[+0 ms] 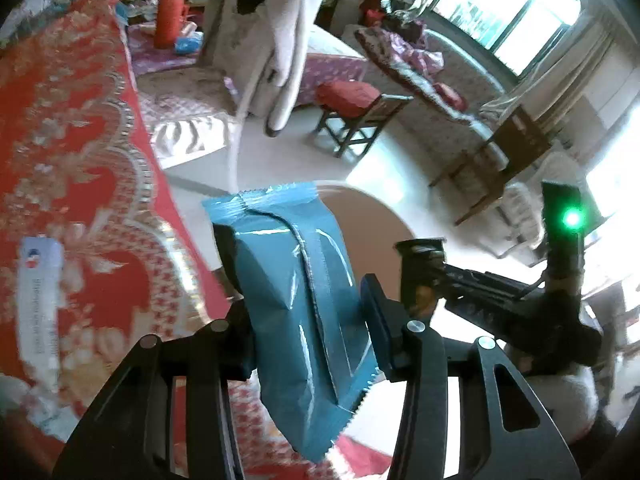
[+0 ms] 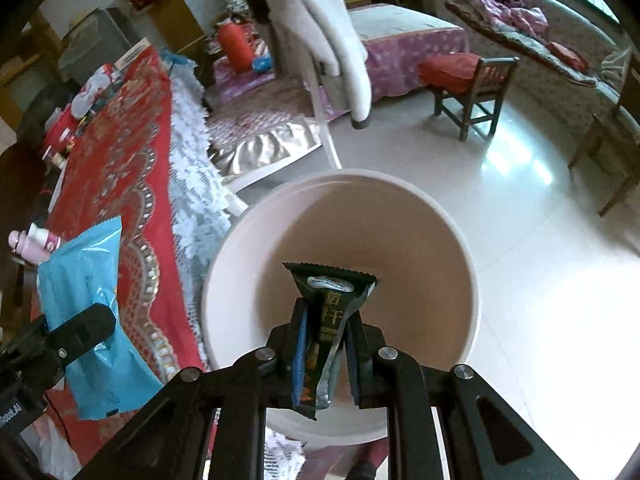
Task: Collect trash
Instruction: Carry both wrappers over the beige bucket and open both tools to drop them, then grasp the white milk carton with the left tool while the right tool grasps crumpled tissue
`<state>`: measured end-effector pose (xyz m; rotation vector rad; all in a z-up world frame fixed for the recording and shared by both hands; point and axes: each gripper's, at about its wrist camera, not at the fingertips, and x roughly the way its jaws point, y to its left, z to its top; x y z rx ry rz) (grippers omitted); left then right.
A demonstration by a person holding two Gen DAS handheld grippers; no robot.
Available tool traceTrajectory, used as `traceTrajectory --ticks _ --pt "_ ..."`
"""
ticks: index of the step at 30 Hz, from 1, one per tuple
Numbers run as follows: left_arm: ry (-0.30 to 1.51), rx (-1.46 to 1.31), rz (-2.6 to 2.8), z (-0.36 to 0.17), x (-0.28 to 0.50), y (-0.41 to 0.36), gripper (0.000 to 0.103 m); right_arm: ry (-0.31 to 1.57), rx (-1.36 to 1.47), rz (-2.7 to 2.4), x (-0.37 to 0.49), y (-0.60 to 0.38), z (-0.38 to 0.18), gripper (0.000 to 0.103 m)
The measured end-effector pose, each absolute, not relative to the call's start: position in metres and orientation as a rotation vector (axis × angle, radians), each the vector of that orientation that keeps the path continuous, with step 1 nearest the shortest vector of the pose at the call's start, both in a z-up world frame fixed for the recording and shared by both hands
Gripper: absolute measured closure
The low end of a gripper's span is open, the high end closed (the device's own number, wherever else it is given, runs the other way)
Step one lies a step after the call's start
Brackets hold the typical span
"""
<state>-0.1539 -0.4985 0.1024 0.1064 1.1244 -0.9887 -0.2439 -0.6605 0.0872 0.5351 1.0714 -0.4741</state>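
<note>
My left gripper (image 1: 302, 292) is shut on a blue snack wrapper (image 1: 296, 300) and holds it in the air at the edge of the red table, next to the pink bin (image 1: 372, 212). The same wrapper shows in the right wrist view (image 2: 92, 304), held by the left gripper (image 2: 76, 332). My right gripper (image 2: 326, 332) is shut on a dark green snack wrapper (image 2: 330, 312) and holds it above the open mouth of the pale pink bin (image 2: 420, 208). The right gripper also shows in the left wrist view (image 1: 424, 276).
The red patterned tablecloth (image 2: 120, 152) with a white lace edge covers the table at left; a pink bottle (image 2: 34, 244) and small items lie on it. A white box (image 1: 38, 292) lies on the cloth. A chair with a red cushion (image 2: 472, 88) and a white coat (image 2: 332, 32) stand beyond the bin.
</note>
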Motion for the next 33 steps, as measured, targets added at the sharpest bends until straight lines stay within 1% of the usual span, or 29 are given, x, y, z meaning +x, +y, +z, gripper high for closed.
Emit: traceTrajectory --ticks 1,2,5,7,13,20,33 --pt "1.135 0.089 -1.000 0.101 -0.153 -0.501 0.058 1.059 0.537 -0.486 -0.247 -0.663 0.089 0.055" --pt "1.143 0.076 -1.005 0.100 -0.152 -0.502 0.055 1.047 0.540 -0.495 -0.250 -0.664 0.090 0.052" --pt "1.166 0.035 -1.014 0.098 -0.148 -0.500 0.048 1.053 0.535 -0.504 -0.255 -0.665 0.092 0.052" --pt "1.169 0.029 -1.007 0.098 -0.147 -0.498 0.047 1.064 0.534 -0.498 -0.258 -0.664 0.091 0.052" --pt "1.166 0.021 -0.977 0.104 -0.145 -0.486 0.047 1.066 0.534 -0.464 -0.256 -0.652 0.093 0.052" --pt "1.101 0.055 -0.891 0.116 -0.144 -0.457 0.047 1.050 0.492 -0.416 -0.242 -0.629 0.103 0.051" --pt "1.018 0.058 -0.687 0.126 -0.128 -0.368 0.047 1.052 0.432 -0.268 -0.190 -0.562 0.112 0.051"
